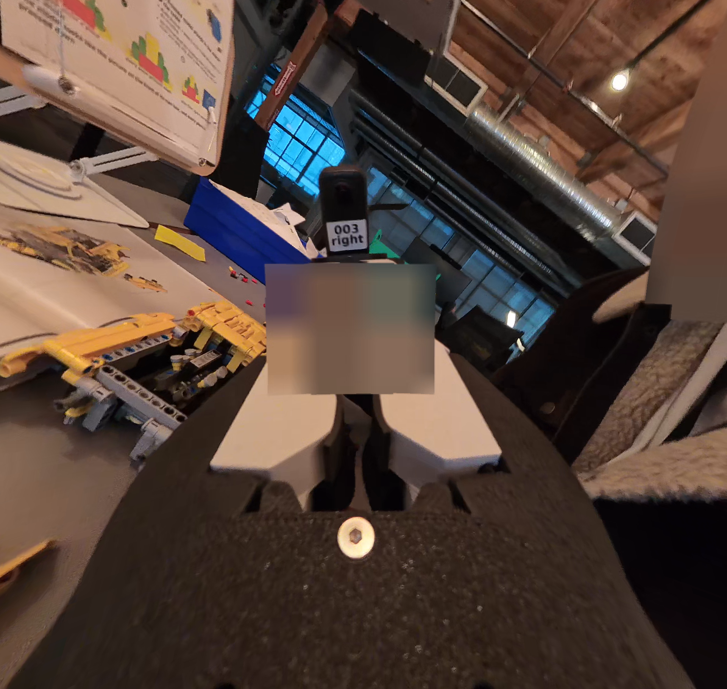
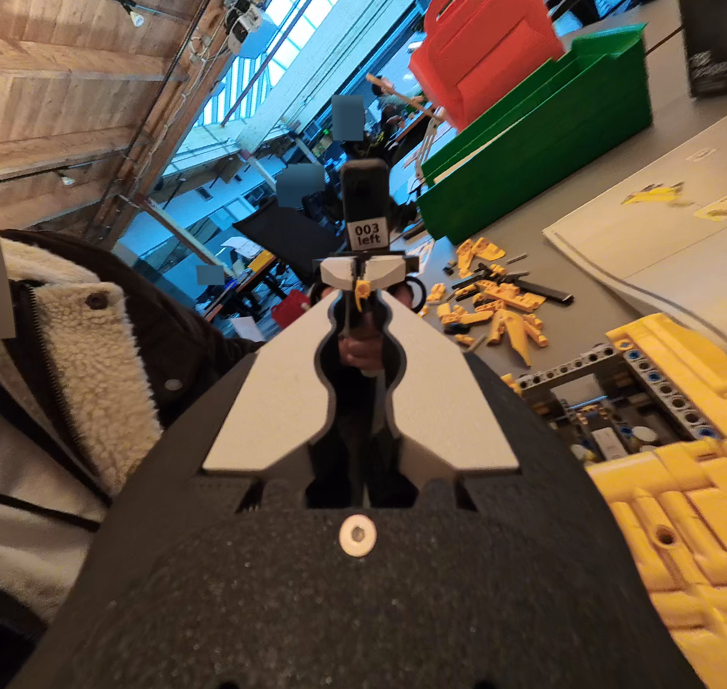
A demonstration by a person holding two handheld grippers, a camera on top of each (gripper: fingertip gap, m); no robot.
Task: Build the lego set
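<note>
A small yellow lego piece (image 2: 361, 290) sits pinched between the fingertips of the left gripper (image 2: 361, 272), which faces the right gripper (image 2: 356, 304) tip to tip in mid-air; a thin grey rod hangs from the piece into the gap between the right gripper's fingers, whose tips stand a little apart just below it, and whether they grip the rod cannot be told. In the left wrist view the left gripper's own fingertips are hidden behind a blurred patch. Beside the piece, on the grey table (image 1: 47, 453), lies the half-built yellow and grey lego model (image 1: 157, 355). Beyond the model, loose yellow parts (image 2: 495, 304) are scattered, with a green bin (image 2: 531, 166) and an orange bag (image 2: 484, 40) farther off, and an open instruction booklet (image 1: 59, 261) next to the model
</note>
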